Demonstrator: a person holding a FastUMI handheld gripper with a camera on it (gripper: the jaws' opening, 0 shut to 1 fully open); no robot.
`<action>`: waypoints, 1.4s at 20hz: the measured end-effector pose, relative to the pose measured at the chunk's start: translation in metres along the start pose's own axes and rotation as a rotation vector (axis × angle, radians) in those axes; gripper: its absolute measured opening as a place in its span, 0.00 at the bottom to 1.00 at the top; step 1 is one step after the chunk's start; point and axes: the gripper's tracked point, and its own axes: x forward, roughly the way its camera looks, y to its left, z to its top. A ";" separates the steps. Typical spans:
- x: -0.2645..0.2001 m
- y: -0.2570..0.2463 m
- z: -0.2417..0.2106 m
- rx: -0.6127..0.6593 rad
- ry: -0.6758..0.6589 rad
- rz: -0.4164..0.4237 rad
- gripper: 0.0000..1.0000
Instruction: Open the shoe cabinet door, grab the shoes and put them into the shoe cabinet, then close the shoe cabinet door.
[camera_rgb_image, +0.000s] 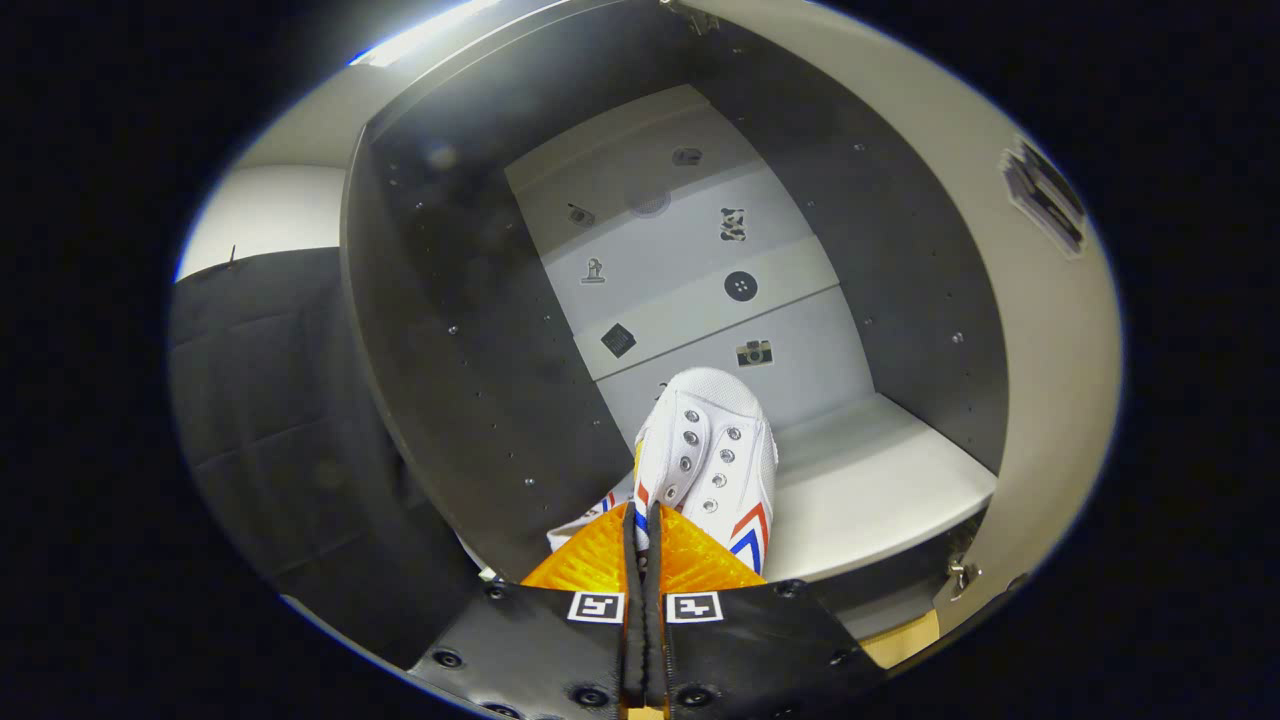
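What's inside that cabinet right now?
Inside the shoe cabinet, one white sneaker lies toe-first above a pale shelf, its rear edge pinched between the nearly closed jaws of the gripper. Small picture stickers dot the back wall. The sneaker hides the shelf beneath it.

Booth wall to the left of the cabinet (450, 350): black cloth (270, 400), quilted in squares, hanging in soft folds. Above the cloth I see a plain white wall (265, 210). Bright light strip (420, 35) overhead, glaring white. Small tan patch (905, 635) below the cabinet's right side; cannot tell what it is.
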 end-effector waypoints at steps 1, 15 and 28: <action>0.011 -0.001 0.006 -0.017 -0.007 -0.003 0.01; 0.098 -0.057 -0.009 -0.081 0.072 -0.139 0.01; 0.055 -0.011 0.024 -0.208 -0.041 -0.106 0.95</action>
